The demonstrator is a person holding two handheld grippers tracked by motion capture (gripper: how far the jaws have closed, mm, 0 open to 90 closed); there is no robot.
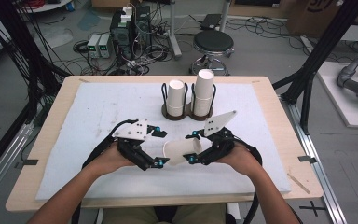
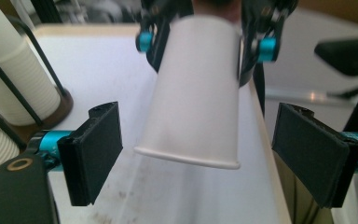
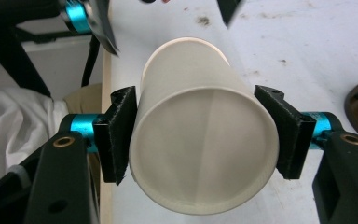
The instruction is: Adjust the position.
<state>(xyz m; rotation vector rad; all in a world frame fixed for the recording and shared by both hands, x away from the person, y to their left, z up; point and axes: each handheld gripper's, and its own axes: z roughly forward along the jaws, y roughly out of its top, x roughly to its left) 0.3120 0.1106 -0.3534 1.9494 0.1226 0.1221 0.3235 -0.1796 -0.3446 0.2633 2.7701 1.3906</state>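
A white paper cup (image 1: 182, 150) hangs on its side above the white mat, its mouth turned to the left. My right gripper (image 1: 191, 147) is shut on it near its base; in the right gripper view both pads press the cup's (image 3: 186, 74) sides, the gripper (image 3: 200, 135) around it. My left gripper (image 1: 161, 147) is open at the cup's mouth. In the left gripper view its pads (image 2: 93, 149) stand apart from the rim of the cup (image 2: 196, 93) on both sides, not touching it.
A black wire holder on brown bases (image 1: 186, 114) carries two stacks of white cups (image 1: 203, 91) at the mat's far middle, also at the left (image 2: 18, 79). The white mat (image 1: 98, 107) covers a wooden table (image 1: 279, 135). A stool (image 1: 213, 44) and computers stand beyond.
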